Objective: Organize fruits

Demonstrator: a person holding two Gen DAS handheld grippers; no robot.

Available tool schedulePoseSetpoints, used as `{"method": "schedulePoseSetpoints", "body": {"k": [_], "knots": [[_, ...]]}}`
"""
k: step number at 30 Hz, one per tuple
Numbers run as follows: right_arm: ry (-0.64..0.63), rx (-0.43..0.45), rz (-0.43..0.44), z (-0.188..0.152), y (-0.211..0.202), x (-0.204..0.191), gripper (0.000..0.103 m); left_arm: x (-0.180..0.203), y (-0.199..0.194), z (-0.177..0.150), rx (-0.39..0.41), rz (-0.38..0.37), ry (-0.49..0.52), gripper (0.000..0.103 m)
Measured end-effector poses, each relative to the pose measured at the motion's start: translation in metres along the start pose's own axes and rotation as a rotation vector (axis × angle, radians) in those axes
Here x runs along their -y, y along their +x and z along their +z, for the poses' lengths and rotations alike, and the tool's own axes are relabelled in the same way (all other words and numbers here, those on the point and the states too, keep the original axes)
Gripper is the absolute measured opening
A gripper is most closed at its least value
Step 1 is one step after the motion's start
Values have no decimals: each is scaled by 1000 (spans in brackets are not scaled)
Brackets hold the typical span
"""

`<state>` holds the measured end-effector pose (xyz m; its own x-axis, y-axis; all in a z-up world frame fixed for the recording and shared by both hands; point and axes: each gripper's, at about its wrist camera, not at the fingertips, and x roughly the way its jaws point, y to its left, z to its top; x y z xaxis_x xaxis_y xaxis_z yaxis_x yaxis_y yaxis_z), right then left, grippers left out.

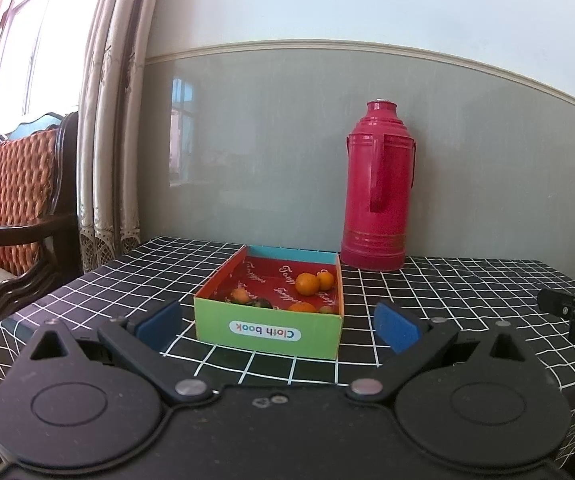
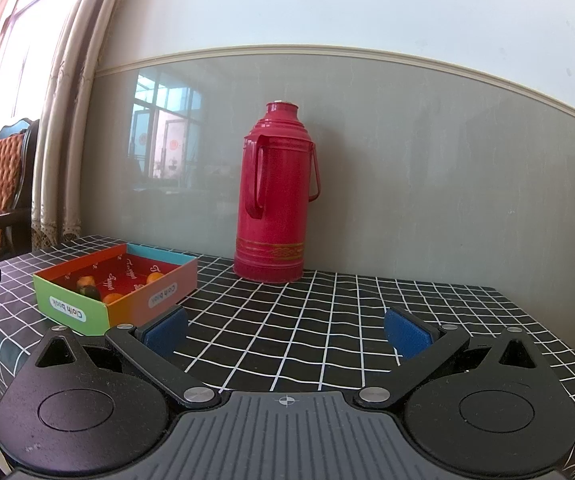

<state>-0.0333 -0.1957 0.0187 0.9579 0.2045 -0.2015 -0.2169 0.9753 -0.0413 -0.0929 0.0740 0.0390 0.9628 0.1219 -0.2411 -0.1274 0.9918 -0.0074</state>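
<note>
- Box (image 1: 268, 334) w/ oranges (image 1: 307, 283) seen near table's front edge.
- Flask (image 2: 274, 196) set behind box, at wall.
- Left gripper (image 1: 277, 325), right gripper (image 2: 285, 330): jaws spread wide, nothing held.

— Where did the fruits lie?
— In an open cardboard box (image 1: 268, 330), green in front, red-lined, lettered "Cloth book", flat on the checked cloth.
— Which ones showed?
— Two oranges (image 1: 307, 283) touching near the far right corner, another orange (image 1: 302, 307) by the front wall, and a dark fruit (image 1: 261, 303) beside a small orange one (image 1: 240, 295).
</note>
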Motion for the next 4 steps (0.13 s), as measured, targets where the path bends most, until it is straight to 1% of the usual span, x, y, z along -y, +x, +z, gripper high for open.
{"method": "schedulePoseSetpoints", "body": {"k": [4], "knots": [[0, 0, 1, 0, 0, 1, 103, 0, 0, 1, -4, 6, 1, 97]]}}
